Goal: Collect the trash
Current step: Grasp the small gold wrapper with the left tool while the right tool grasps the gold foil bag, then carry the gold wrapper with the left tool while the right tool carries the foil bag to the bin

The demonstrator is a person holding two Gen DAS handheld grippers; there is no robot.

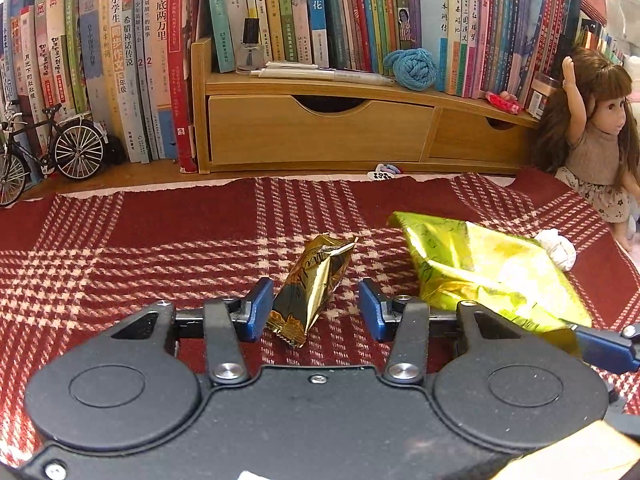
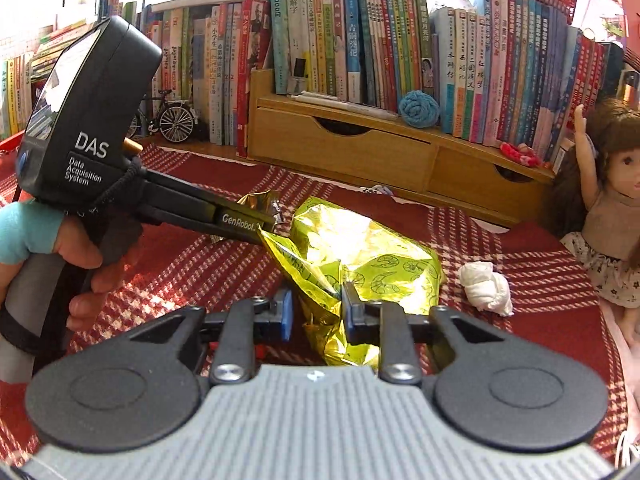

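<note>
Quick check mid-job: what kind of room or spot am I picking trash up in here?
Most likely a home study desk or bookshelf, probably a child's. Packed rows of books stand behind a wooden drawer organizer, a doll sits at the right, and a red plaid cloth covers the surface.

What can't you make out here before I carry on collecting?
- Left wrist view: the right pad stands clear of the gold wrapper; whether the left pad touches it is unclear.
- Right wrist view: the gold wrapper is mostly hidden by the left gripper's fingers.
- Both views: the yellow bag's near end is hidden by the gripper bodies.
- Both views: the drawers' contents are dark.
- Right wrist view: the doll is cut by the right edge.
</note>
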